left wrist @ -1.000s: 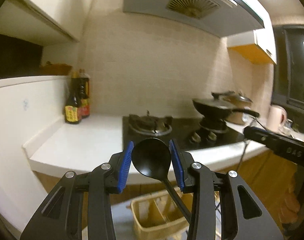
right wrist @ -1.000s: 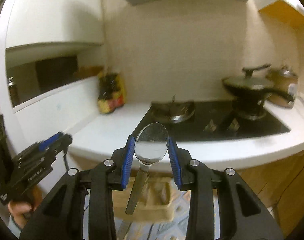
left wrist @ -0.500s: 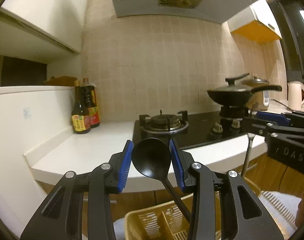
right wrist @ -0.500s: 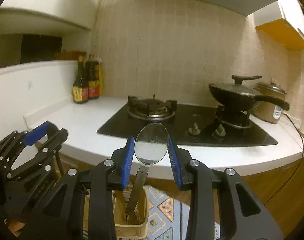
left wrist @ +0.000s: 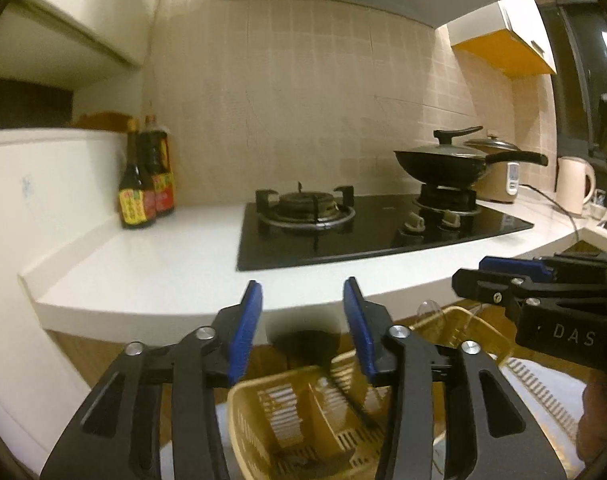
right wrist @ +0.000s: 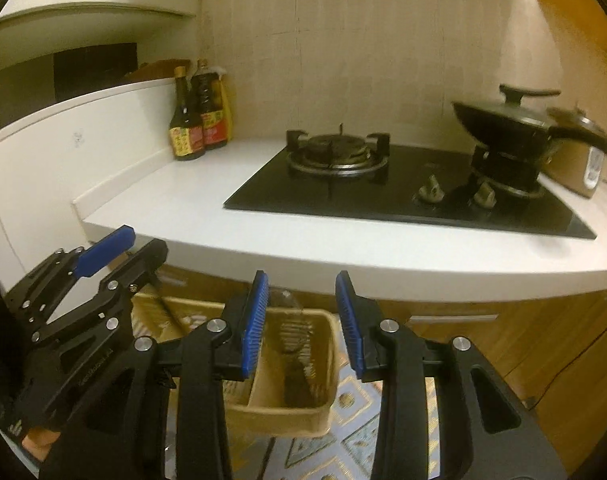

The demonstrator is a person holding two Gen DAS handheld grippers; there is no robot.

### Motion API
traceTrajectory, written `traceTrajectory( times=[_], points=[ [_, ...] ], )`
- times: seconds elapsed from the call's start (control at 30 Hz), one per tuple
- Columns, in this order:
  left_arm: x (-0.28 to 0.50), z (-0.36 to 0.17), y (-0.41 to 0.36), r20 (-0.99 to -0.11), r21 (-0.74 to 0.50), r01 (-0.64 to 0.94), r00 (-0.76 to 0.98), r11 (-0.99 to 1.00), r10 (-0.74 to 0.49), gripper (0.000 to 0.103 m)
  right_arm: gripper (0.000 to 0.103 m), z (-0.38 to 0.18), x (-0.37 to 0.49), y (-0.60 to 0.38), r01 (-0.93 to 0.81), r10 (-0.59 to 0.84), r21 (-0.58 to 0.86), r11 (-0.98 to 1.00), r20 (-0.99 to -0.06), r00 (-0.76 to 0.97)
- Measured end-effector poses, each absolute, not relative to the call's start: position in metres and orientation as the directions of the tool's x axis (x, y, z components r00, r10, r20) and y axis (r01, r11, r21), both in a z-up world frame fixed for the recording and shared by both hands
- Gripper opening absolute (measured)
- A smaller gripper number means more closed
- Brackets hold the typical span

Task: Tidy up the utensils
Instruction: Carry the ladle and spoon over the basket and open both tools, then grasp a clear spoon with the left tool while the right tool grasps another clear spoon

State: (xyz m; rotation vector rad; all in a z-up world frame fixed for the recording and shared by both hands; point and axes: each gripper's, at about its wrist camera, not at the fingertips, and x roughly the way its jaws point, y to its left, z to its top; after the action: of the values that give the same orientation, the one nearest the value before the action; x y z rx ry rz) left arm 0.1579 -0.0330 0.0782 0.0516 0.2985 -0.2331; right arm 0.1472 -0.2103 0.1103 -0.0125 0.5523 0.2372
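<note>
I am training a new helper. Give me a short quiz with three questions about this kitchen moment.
1. True or false: the left gripper is shut on the black ladle.
2. What stands on a burner of the hob? A) a wok with a lid B) a bottle C) a kettle
3. Fill in: the handle of the metal spoon is inside the yellow ___.

Key: 1 false, the jaws are open; 2 A; 3 basket.
</note>
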Motion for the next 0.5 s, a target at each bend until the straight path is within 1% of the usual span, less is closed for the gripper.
traceTrajectory(
  times=[0.07,0.27,0.37,0.5],
  points=[
    [0.155,0.081,-0.027,-0.314,-0.02,0.253,0.917,0.967,-0.247,0.049,0.05,0.111,0.143,-0.212,-0.237,0.241,0.078,0.969,-0.529,0.813],
    [0.133,0.092,-0.012,-0.336,-0.091,0.308,0.886,0.947,-0.32,0.053,0.05,0.112,0.124,-0.217,-0.242,0.279,0.141,0.96,-0.568,0.774],
    [0.115,0.099,-0.006,-0.333,-0.099,0.324,0.88,0.941,-0.338,0.054,0.05,0.115,0.111,-0.22,-0.246,0.296,0.165,0.955,-0.582,0.757],
    [0.095,0.107,0.001,-0.336,-0.094,0.329,0.878,0.94,-0.341,0.054,0.05,0.116,0.091,-0.217,-0.244,0.281,0.145,0.959,-0.604,0.745]
  ],
)
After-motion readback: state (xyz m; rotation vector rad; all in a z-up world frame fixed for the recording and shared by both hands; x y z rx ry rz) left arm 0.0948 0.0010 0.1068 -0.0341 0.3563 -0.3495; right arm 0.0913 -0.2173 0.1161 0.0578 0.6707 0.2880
